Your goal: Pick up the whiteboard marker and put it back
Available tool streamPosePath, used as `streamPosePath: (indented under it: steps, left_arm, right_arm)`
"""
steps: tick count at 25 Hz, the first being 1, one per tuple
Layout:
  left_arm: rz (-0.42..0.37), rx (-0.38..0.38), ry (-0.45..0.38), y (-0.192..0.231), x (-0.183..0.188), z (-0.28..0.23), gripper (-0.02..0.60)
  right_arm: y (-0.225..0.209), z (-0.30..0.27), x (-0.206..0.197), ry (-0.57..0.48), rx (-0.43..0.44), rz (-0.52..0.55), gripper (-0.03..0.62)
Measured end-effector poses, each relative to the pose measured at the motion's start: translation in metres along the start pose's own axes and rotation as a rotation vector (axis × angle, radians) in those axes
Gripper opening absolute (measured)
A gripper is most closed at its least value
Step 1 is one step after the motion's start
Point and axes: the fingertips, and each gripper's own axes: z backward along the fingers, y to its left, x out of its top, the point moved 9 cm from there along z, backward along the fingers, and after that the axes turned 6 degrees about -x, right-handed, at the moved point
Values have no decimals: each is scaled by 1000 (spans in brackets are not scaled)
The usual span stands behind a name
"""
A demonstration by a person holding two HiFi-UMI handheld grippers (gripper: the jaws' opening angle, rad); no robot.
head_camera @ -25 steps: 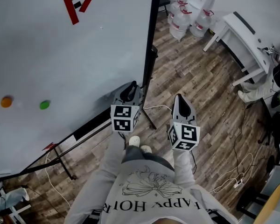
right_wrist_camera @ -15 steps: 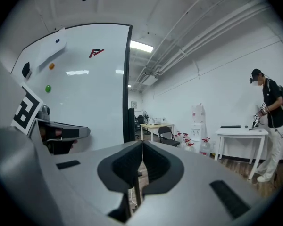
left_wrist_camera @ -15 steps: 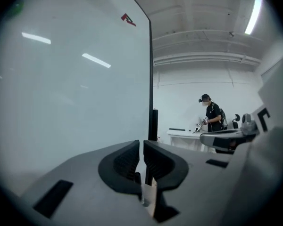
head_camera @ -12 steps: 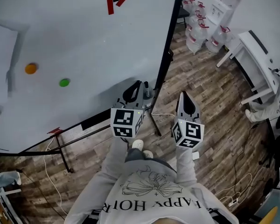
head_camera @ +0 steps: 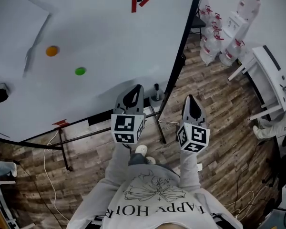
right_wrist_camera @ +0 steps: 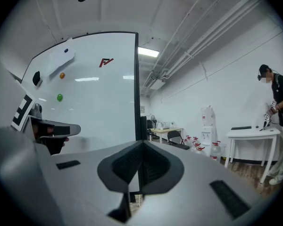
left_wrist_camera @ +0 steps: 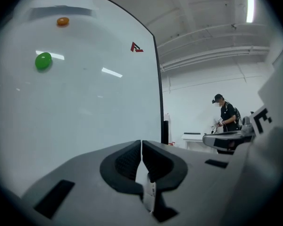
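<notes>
Whiteboard (head_camera: 86,32) stands ahead of both sets of jaws. Left gripper (left_wrist_camera: 141,144): jaws have just been closing and now meet, with nothing between them. Right gripper (right_wrist_camera: 141,146): clenched, empty. Marker (head_camera: 156,92), judged to be the dark upright item at the board's lower edge, sits just ahead-right of the left jaws and apart from them. Judgement: the marker is probably already put back.
</notes>
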Motion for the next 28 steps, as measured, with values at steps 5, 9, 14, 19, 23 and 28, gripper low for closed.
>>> streamPosePath:
  steps: [5, 9, 14, 19, 23, 28]
  left_arm:
    - [-4, 20, -9, -3, 2, 9, 11]
    - [-5, 29, -6, -4, 2, 13, 11]
    - [-9, 36, -9, -6, 3, 18, 11]
    - [-7, 38, -4, -6, 2, 20, 11]
    - [-6, 40, 1, -6, 2, 21, 11]
    - [-10, 39, -3, -7, 3, 22, 11]
  right_arm:
    - [3, 4, 2, -7, 15, 4, 3]
    - [4, 7, 2, -7, 18, 6, 3]
    - [5, 10, 2, -10, 23, 3, 3]
    - [5, 12, 2, -10, 25, 5, 3]
    - [6, 12, 2, -10, 26, 7, 3]
    - [5, 13, 2, -11, 25, 9, 3]
